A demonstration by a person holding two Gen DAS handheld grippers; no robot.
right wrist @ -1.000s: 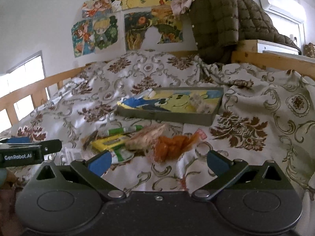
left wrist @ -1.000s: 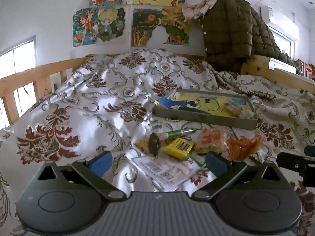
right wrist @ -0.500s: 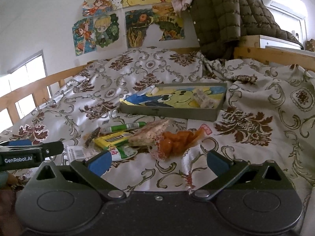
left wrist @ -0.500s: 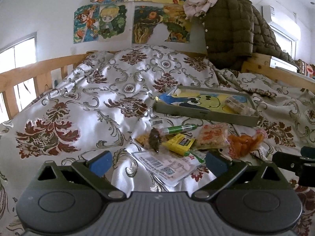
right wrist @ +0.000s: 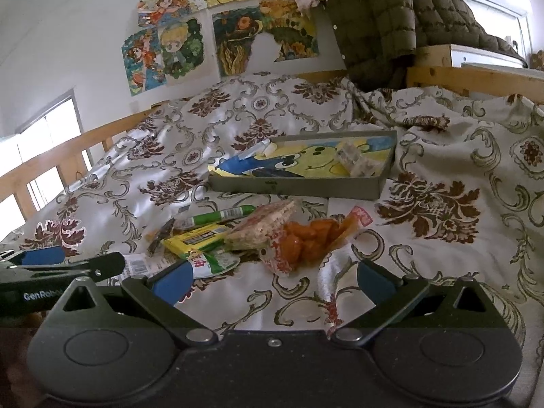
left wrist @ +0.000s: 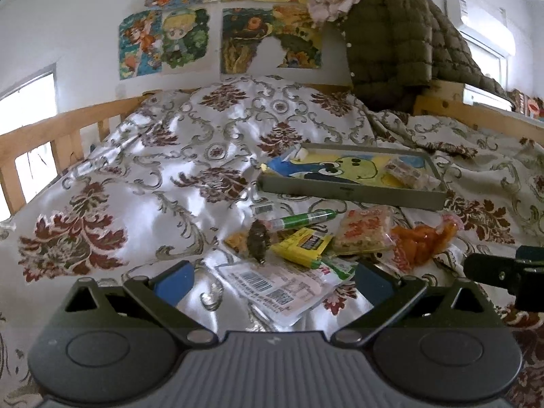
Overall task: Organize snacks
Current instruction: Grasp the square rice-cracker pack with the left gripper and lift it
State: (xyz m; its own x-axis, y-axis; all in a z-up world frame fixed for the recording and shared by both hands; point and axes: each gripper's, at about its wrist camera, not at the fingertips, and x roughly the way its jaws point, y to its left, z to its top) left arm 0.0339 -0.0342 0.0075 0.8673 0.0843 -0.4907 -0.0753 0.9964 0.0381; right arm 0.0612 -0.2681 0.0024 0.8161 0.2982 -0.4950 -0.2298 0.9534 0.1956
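Over the last second both views shift only a little: the snack pile sits slightly higher and farther off in the left wrist view, and lower and nearer in the right one — no packet has moved and only one clear wrapped snack (right wrist: 357, 161) lies inside the shallow grey tray with the cartoon-printed floor (left wrist: 353, 195), so the sorting looks barely begun and this reads as an approach being lined up. The left claw (left wrist: 272, 277) is spread wide and empty above the flat white packet with barcodes (left wrist: 278, 285); the right claw (right wrist: 272, 277) is likewise released, holding nothing, with the clear bag of orange pieces (right wrist: 309, 238) just ahead of it. The pile rests on the floral satin bedspread (left wrist: 136, 176), just in front of the tray's near wall. The green tube-shaped stick (left wrist: 302, 219) lies flat, its long axis running left to right, roughly parallel with that wall, its right end raised toward the tray.
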